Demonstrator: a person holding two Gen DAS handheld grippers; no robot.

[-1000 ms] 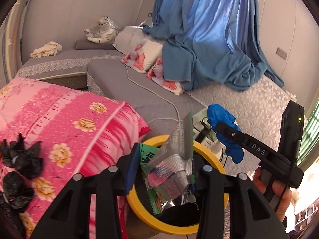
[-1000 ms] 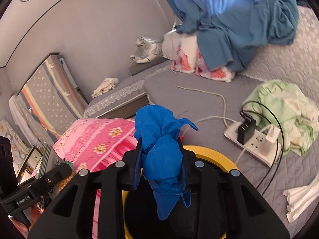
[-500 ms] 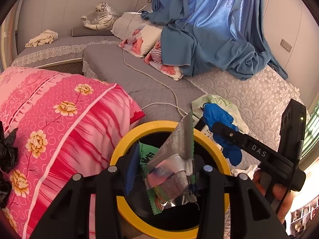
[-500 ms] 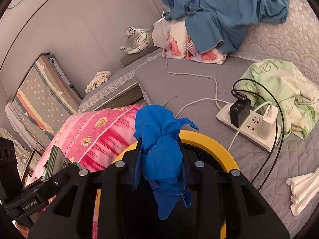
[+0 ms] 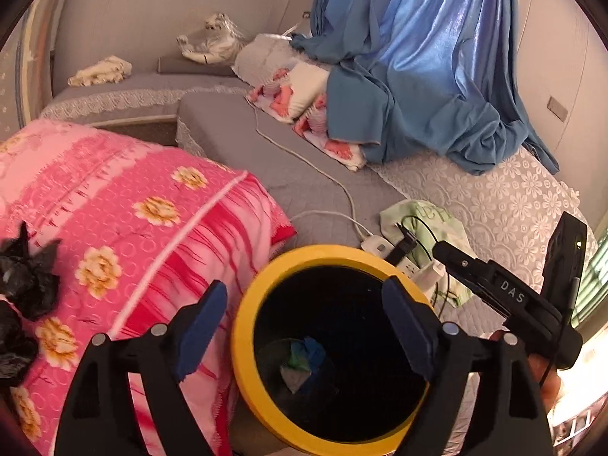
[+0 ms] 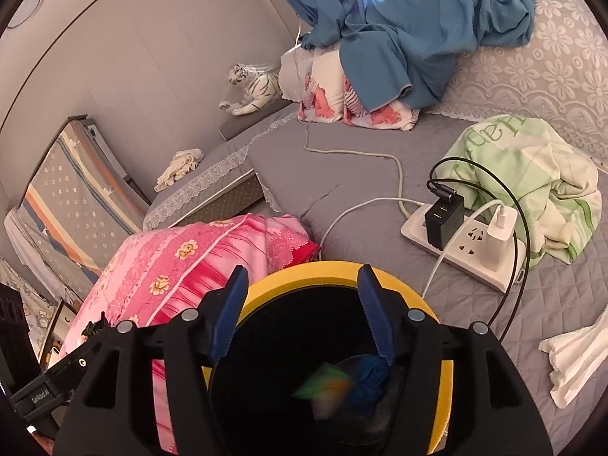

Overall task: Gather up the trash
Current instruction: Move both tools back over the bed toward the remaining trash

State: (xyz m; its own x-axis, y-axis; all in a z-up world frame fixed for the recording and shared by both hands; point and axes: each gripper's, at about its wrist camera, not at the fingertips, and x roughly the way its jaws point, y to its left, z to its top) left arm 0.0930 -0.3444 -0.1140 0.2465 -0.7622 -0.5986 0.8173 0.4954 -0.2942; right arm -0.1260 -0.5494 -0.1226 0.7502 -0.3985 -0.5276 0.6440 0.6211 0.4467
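A black bin with a yellow rim (image 5: 243,323) (image 6: 304,268) stands under both grippers. My left gripper (image 5: 304,323) hangs over its mouth, jaws opening, nothing between them. My right gripper (image 6: 303,311) is over the same bin, jaws also opening and empty; from the left wrist it shows at the right (image 5: 494,288). Down inside the bin are a green and silver wrapper (image 5: 296,364) (image 6: 323,380), blurred, and a blue glove (image 5: 313,349) (image 6: 370,376). Crumpled black bags (image 5: 22,285) rest on the pink quilt at the left.
A pink flowered quilt (image 5: 133,228) presses against the bin's left side. On the grey bed lie a white power strip (image 6: 467,250) with chargers and cables, a green cloth (image 6: 532,174) and a white crumpled piece (image 6: 573,361). A blue curtain (image 5: 418,76) is heaped at the back.
Both grippers have opened. The wrapper has left the left gripper and the blue glove the right one; both are now down in the bin.
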